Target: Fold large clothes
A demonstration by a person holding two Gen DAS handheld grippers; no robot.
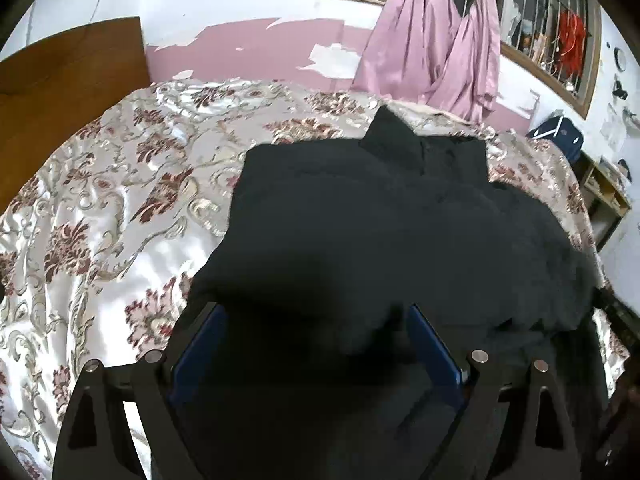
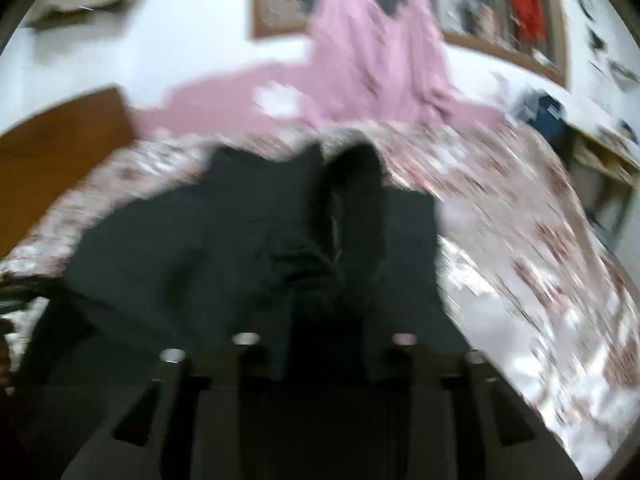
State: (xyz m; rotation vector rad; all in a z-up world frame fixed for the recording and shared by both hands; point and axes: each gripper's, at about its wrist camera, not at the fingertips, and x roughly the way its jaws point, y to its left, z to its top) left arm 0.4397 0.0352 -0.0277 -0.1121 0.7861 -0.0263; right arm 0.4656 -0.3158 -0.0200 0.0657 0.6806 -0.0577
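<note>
A large black garment [image 1: 360, 232] lies spread on a bed with a floral satin cover [image 1: 100, 220]. Its collar points to the far side. My left gripper [image 1: 316, 316] is open over the garment's near edge, blue pads apart with dark cloth beneath them. In the blurred right wrist view the same garment [image 2: 200, 240] shows, with a bunched dark fold [image 2: 352, 208] rising at its middle. My right gripper [image 2: 326, 320] hovers just behind that fold; its fingers are hidden in the dark blur, so its state is unclear.
A wooden headboard [image 1: 60, 80] stands at the left. Pink curtains [image 1: 432, 40] hang by a barred window on the far wall. A wooden shelf unit [image 1: 604, 196] with a dark blue bag [image 1: 556, 136] stands to the right of the bed.
</note>
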